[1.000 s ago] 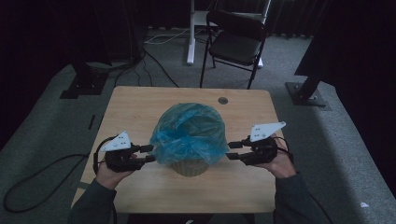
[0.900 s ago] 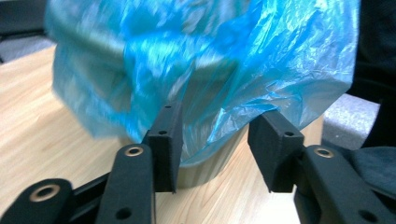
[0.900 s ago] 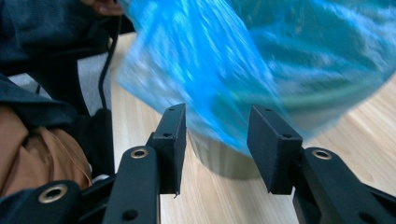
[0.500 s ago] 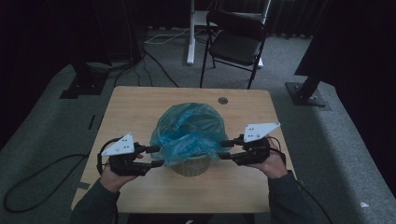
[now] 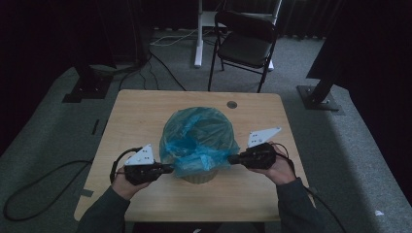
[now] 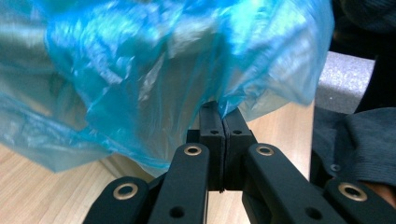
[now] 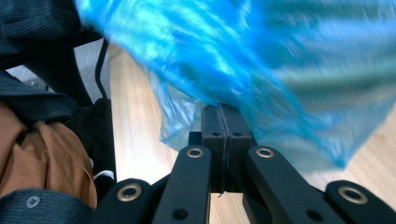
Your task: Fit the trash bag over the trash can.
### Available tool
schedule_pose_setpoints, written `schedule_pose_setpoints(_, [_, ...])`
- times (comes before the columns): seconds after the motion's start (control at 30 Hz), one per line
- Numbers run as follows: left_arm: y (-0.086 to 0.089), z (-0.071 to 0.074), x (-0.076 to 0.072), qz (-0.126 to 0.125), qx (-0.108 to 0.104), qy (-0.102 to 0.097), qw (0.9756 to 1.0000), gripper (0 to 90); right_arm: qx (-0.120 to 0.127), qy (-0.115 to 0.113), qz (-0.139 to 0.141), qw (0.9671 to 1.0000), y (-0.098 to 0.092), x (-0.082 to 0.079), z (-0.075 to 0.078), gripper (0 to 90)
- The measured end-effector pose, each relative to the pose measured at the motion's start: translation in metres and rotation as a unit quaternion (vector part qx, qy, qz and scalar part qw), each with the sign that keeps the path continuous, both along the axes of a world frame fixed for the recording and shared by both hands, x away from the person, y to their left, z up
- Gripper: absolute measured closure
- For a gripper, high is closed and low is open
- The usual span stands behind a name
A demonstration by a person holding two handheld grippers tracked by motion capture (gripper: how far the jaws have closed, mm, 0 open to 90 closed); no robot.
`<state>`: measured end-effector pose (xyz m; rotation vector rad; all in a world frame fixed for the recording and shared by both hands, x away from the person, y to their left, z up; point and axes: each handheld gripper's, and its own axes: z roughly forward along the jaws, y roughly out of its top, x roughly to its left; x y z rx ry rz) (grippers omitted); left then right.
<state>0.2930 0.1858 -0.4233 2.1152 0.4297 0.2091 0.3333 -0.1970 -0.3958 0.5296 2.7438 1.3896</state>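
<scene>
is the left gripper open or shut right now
Shut. The left gripper has its jaws pressed together, pinching the edge of the blue plastic bag.

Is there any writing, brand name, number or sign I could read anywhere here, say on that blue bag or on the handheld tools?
None can be read: the blue bag, the bin under it, the left gripper, the right gripper and the table show no lettering.
</scene>
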Motion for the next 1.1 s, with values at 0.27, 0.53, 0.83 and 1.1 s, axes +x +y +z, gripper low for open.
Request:
schedule_pose_setpoints(0.27, [-0.002, -0.01, 0.012, 0.009, 0.018, 0.011, 0.9997, 89.2, -0.013, 0.037, -0.012, 0.9992, -0.001, 0.01, -0.014, 90.0])
schedule_pose_setpoints(0.53, [0.005, -0.02, 0.02, 0.036, 0.024, 0.027, 0.9987, 87.2, -0.041, 0.045, -0.037, 0.9975, -0.006, 0.014, -0.023, 90.0])
schedule_pose_setpoints(0.83, [0.026, -0.013, 0.018, 0.037, -0.03, 0.042, 0.998, 59.7, -0.013, 0.044, -0.025, 0.9987, -0.02, 0.012, -0.012, 80.9])
schedule_pose_setpoints(1.1, [0.045, -0.003, 0.004, 0.031, -0.072, 0.025, 0.9966, 48.9, 0.031, 0.017, -0.042, 0.9985, -0.042, 0.007, 0.005, 66.5])
